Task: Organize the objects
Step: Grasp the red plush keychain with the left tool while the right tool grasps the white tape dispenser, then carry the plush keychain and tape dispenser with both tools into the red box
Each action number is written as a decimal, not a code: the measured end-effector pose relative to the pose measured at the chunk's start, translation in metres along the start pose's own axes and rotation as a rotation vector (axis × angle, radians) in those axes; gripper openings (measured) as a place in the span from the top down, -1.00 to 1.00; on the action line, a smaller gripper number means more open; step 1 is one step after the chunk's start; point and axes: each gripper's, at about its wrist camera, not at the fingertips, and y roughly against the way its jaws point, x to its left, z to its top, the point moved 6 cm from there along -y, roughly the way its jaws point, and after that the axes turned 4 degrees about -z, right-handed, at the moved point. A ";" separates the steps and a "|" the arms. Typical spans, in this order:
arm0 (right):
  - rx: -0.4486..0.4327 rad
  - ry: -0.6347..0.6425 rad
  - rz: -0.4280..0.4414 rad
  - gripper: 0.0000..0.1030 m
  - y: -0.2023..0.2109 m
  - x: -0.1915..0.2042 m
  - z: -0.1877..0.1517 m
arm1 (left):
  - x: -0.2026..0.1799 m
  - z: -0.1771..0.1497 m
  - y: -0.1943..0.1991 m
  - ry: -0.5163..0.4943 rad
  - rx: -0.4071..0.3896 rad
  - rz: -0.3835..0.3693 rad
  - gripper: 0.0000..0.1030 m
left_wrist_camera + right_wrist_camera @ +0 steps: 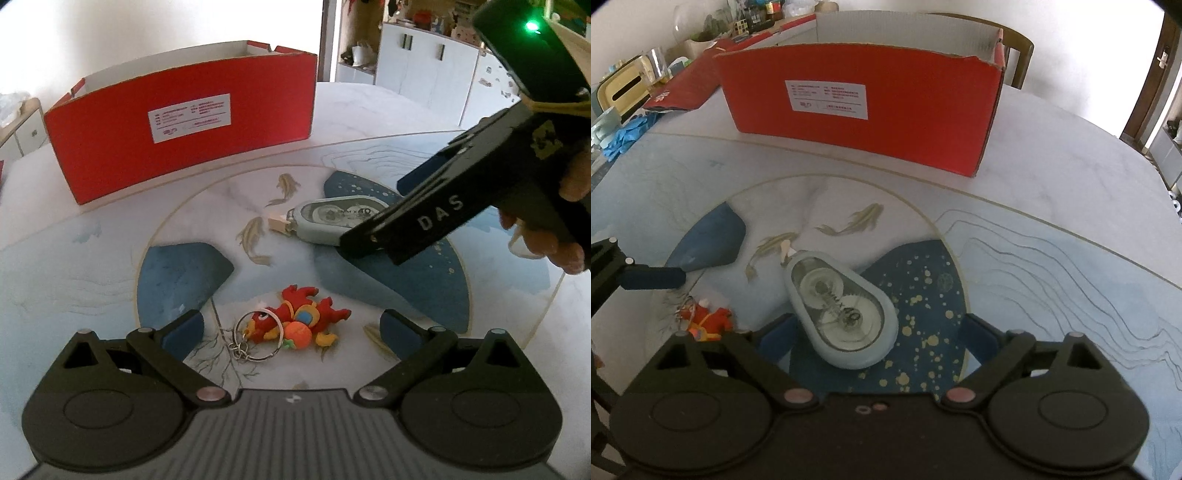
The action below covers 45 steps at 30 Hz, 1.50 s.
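Both grippers, left gripper (291,330) and right gripper (879,341), spread apart: centre keychain (295,323) and correction tape (842,310) before closing (red box (864,107) just behind).

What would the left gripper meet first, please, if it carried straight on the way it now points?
Most likely the red keychain figure, which lies on the table between the open fingers of the left gripper. How much gap remains is unclear.

We read "DAS" in pale letters on the black body of the right gripper (373,236). The correction tape dispenser (842,314) shows "40". The red box's white label (826,99) carries print too small to read.
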 end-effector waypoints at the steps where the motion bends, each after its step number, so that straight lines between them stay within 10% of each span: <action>1: -0.003 0.002 -0.003 -0.83 -0.001 0.000 0.001 | 0.000 0.000 0.000 -0.011 -0.004 -0.002 -0.86; 10: -0.014 0.046 0.014 -0.69 -0.007 0.006 0.007 | 0.000 0.003 0.004 -0.051 -0.014 0.012 -0.16; 18: -0.034 0.079 0.020 -0.14 0.002 0.014 0.006 | 0.000 0.003 0.003 -0.042 -0.008 0.012 -0.12; 45: -0.001 -0.161 0.011 -0.10 0.072 0.009 -0.060 | -0.014 0.001 0.011 0.098 0.071 -0.030 -0.01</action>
